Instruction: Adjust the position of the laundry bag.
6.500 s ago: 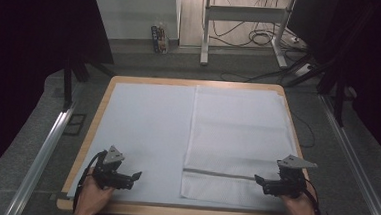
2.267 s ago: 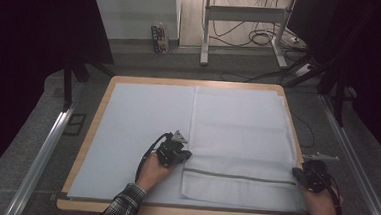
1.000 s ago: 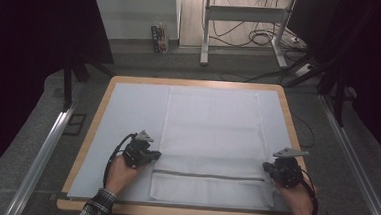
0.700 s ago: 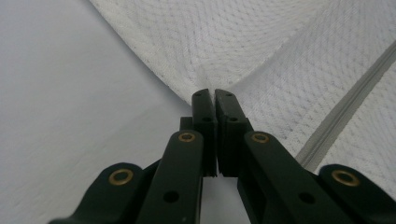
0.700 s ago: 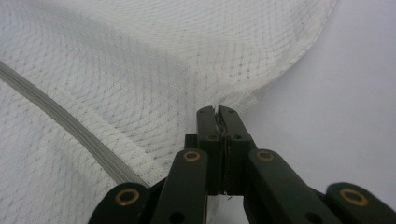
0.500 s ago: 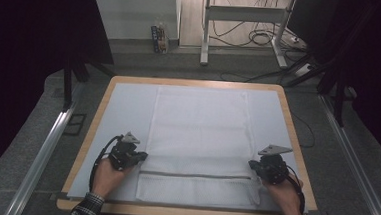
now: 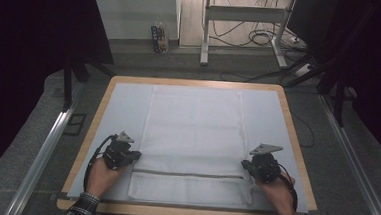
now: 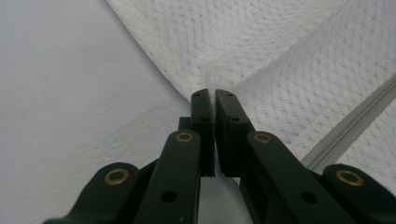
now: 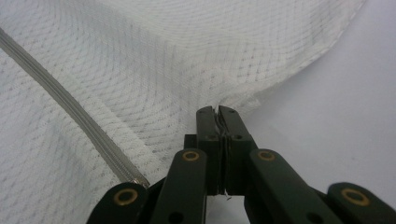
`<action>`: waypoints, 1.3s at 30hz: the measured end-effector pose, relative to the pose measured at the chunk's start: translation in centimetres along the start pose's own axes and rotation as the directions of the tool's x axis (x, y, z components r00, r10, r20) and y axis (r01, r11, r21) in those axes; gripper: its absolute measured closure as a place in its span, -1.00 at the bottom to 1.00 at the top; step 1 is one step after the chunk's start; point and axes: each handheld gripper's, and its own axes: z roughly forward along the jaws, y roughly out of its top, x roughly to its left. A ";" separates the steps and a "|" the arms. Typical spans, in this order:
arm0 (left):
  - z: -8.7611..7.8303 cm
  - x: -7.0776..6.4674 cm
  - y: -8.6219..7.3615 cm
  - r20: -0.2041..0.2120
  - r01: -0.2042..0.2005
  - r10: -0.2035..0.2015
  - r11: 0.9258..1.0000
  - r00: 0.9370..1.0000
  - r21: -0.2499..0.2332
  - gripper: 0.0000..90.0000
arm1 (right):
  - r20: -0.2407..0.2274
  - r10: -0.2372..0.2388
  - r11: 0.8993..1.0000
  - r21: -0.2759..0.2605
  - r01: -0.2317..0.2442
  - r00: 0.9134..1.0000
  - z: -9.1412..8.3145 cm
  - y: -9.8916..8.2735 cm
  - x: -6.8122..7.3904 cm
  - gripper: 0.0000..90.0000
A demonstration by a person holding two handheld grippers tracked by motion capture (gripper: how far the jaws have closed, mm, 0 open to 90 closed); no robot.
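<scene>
A white mesh laundry bag (image 7: 192, 137) lies flat on the white mat of the table, its grey zipper (image 7: 187, 174) running across near the front edge. My left gripper (image 7: 134, 156) is shut on the bag's left edge (image 8: 208, 77), just above the zipper line. On the opposite side my right gripper (image 7: 246, 166) is shut on the right edge (image 9: 233, 95), where the mesh puckers up between the jaws. The zipper (image 9: 70, 121) passes to the left of the right jaws. A hand holds each gripper from the front of the table.
The white mat (image 7: 123, 108) is framed by a wooden table rim (image 7: 100, 112). Beyond the far edge are a metal stand's legs (image 7: 205, 33), cables on the floor (image 7: 263, 37) and a small box (image 7: 157, 38). Rails (image 7: 45, 149) run along both sides.
Over the earlier frames the bag was dragged leftward from the right half to the middle of the mat and spread wider. Both grippers slid towards the front, each holding a side edge.
</scene>
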 end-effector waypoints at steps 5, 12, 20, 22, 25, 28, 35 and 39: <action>0.0 0.0 0.0 -0.007 0.002 -0.002 1.000 1.000 -0.011 0.90 | 0.002 -0.018 1.000 0.008 0.018 1.000 0.1 -0.1 0.3 0.88; -0.4 -0.4 -0.1 -0.015 0.021 -0.022 0.998 1.000 -0.060 0.35 | 0.031 -0.059 0.998 -0.027 0.060 0.998 -0.4 -0.2 0.2 0.50; -1.2 -1.0 -0.7 -0.001 0.013 -0.013 0.993 1.000 -0.118 -0.26 | 0.059 -0.105 0.993 -0.053 0.108 0.993 -0.5 -0.2 0.3 -0.07; -1.5 -1.1 -0.9 0.007 0.016 -0.015 0.991 1.000 -0.136 -0.38 | 0.051 -0.105 0.992 -0.058 0.108 0.993 -0.5 -0.3 0.2 -0.21; -1.8 -1.5 -1.2 0.018 0.023 -0.020 0.988 1.000 -0.153 -0.55 | 0.046 -0.105 0.992 -0.062 0.108 0.993 -0.5 -0.4 0.1 -0.35; -2.2 -2.1 -1.7 0.010 0.018 -0.016 0.987 1.000 -0.157 -0.71 | 0.035 -0.106 0.992 -0.066 0.108 0.994 -0.5 -0.6 0.2 -0.47; -2.8 -3.1 -3.0 -0.037 0.005 -0.011 0.988 0.999 -0.154 -0.89 | -0.022 -0.100 0.992 -0.084 0.098 0.995 -0.9 -1.0 0.3 -0.70; -3.0 -3.4 -3.6 -0.051 -0.014 0.005 0.985 0.999 -0.173 -0.94 | -0.046 -0.108 0.992 -0.072 0.104 0.993 -0.9 -1.3 0.5 -0.82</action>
